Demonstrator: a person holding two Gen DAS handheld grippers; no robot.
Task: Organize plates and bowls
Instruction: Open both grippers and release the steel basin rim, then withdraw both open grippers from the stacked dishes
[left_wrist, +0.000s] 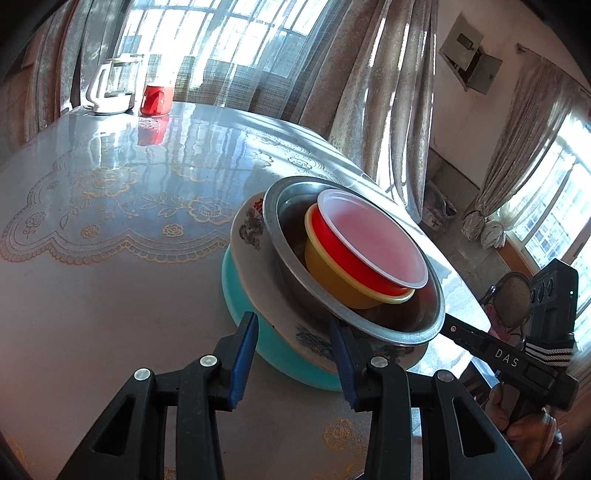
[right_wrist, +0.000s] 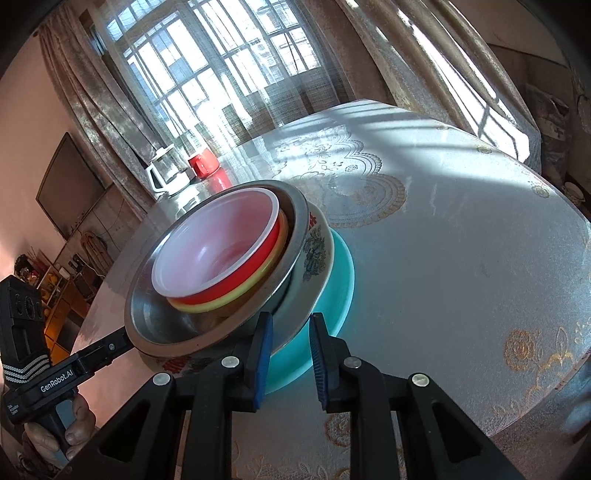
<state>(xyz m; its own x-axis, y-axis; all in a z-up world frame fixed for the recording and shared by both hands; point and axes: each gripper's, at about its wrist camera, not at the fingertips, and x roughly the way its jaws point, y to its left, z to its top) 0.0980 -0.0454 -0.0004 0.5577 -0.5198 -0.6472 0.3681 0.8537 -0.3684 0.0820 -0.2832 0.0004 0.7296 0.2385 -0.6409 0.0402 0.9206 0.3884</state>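
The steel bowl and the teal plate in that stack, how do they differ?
The steel bowl is shiny bare metal; the teal plate is matte turquoise. The steel bowl is deep and holds smaller bowls; the teal plate is shallow. The steel bowl sits above the flowered plate; the teal plate lies at the bottom. Both are round.

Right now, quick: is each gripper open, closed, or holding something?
Left gripper: open, straddling the near rim of the dish stack, gripping nothing.
Right gripper: open, only narrowly, at the stack's rim, gripping nothing.
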